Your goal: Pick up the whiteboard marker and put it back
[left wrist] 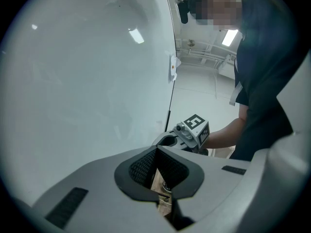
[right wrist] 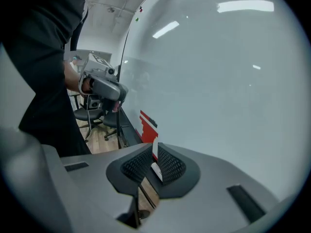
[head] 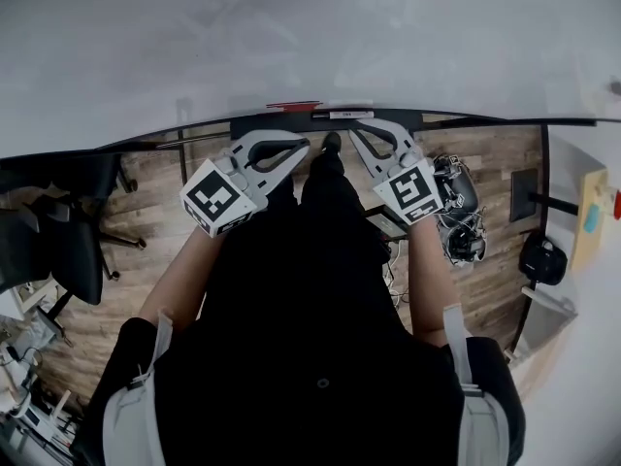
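A whiteboard (head: 291, 37) fills the top of the head view, with a dark tray (head: 408, 117) along its lower edge. On the tray lie a red marker (head: 294, 106) and a white marker (head: 350, 115). My left gripper (head: 303, 146) is shut and empty just below the tray. My right gripper (head: 355, 129) is shut too, its tips close under the white marker. In the right gripper view the white marker (right wrist: 156, 170) shows through the thin slit of the right gripper (right wrist: 155, 147), with the red marker (right wrist: 148, 124) beyond. The left gripper (left wrist: 156, 152) has its pads meeting.
Black office chairs (head: 68, 241) stand on the wooden floor at the left. A tangle of cables (head: 461, 212) and a black bag (head: 543, 258) lie at the right. The person's dark clothing (head: 320, 289) fills the middle below the grippers.
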### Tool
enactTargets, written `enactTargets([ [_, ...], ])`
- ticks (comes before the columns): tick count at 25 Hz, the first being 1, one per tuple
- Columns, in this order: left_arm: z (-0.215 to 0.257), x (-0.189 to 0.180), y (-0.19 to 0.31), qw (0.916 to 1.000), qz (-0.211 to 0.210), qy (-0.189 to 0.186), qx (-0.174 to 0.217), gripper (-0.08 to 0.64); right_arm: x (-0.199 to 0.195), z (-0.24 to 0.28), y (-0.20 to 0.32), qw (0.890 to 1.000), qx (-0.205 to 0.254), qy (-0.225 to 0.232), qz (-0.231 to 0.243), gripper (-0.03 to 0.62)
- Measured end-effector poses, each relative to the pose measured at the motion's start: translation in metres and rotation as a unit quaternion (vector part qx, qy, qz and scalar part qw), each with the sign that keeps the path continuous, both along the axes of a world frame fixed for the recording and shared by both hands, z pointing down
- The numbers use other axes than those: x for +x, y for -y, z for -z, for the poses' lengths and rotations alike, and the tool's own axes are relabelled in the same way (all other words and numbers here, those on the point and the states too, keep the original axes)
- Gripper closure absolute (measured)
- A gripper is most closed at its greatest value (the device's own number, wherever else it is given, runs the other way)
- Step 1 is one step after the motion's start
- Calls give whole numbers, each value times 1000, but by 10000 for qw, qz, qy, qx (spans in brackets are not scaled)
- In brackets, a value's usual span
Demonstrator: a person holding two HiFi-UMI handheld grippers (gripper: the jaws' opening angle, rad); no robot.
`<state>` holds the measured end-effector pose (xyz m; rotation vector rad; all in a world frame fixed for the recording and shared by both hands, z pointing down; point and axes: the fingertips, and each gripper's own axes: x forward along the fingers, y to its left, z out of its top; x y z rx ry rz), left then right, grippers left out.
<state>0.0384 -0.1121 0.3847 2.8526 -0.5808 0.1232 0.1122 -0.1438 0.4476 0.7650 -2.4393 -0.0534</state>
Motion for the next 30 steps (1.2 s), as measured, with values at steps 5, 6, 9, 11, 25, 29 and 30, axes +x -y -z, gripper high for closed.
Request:
enactTargets([
  [5, -7, 3, 3, 9999, -17, 9, -114, 548, -1, -27, 6, 9995, -166, -244, 122, 569],
  [6, -8, 5, 3, 9999, -34, 11, -127, 548, 0, -30, 8, 9994, -183, -272, 115, 569],
  [9, -13, 8, 4, 9998, -32, 76, -167, 548, 0, -38, 11, 9989, -186, -404, 136, 569],
  [11, -15, 9, 7, 9998, 5, 114, -190, 548, 0, -42, 12, 9985, -171, -492, 153, 569],
  [25, -20, 17, 18, 9993, 91, 236, -289, 548, 9, -65, 19, 9951, -148, -963, 189, 567],
  [29, -22, 18, 15, 9992, 51, 239, -311, 548, 9, -70, 19, 9947, -194, -996, 163, 482],
  [30, -23, 18, 14, 9992, 46, 243, -319, 548, 9, -71, 19, 9944, -199, -1021, 160, 482],
])
